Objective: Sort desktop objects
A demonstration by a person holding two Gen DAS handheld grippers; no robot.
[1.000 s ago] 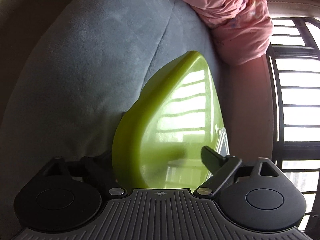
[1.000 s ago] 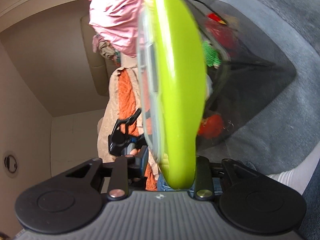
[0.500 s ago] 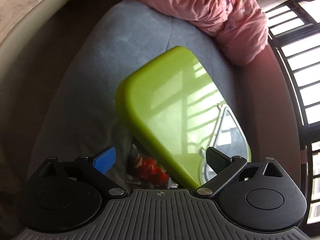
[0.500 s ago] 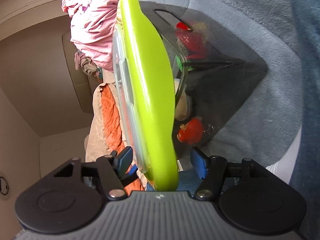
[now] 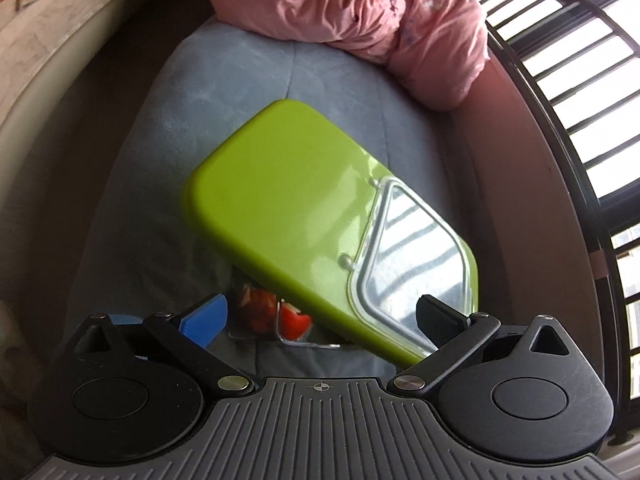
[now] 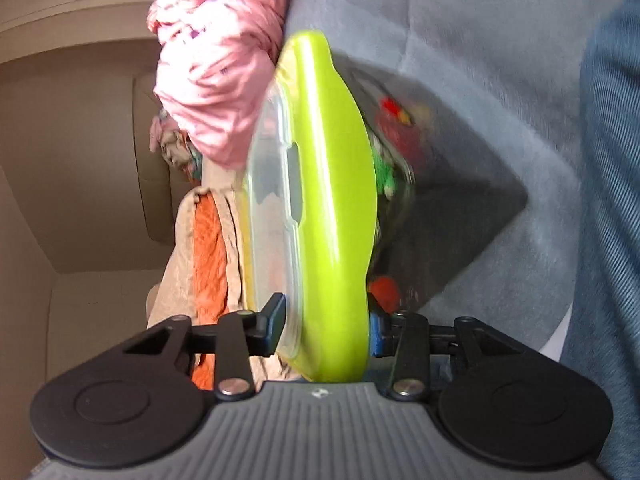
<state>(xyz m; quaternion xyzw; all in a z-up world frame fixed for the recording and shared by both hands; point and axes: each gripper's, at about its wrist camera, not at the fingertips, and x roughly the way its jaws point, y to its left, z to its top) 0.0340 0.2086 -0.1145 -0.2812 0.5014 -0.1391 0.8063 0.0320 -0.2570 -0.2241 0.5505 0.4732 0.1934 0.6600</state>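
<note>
One green lid (image 6: 332, 208) between closing right gripper (image 6: 326, 326), seemingly clamped.

- A grey plush cushion (image 5: 240, 92) spreads ahead of the left jaws.
- A crumpled pink blanket (image 5: 360, 12) lies beyond it, far ahead.
- A barred window (image 5: 568, 92), bright with daylight, curves right of those jaws.
- Beige wall panels (image 6: 80, 160) stand left of the right jaws.
- Orange cloth (image 6: 208, 248) hangs just beyond the right jaws' left side.

The left gripper (image 5: 320, 316), its jaws opening wide and empty, hangs above a green lid (image 5: 280, 220) tilted over a grey cushion (image 5: 224, 92).
</note>
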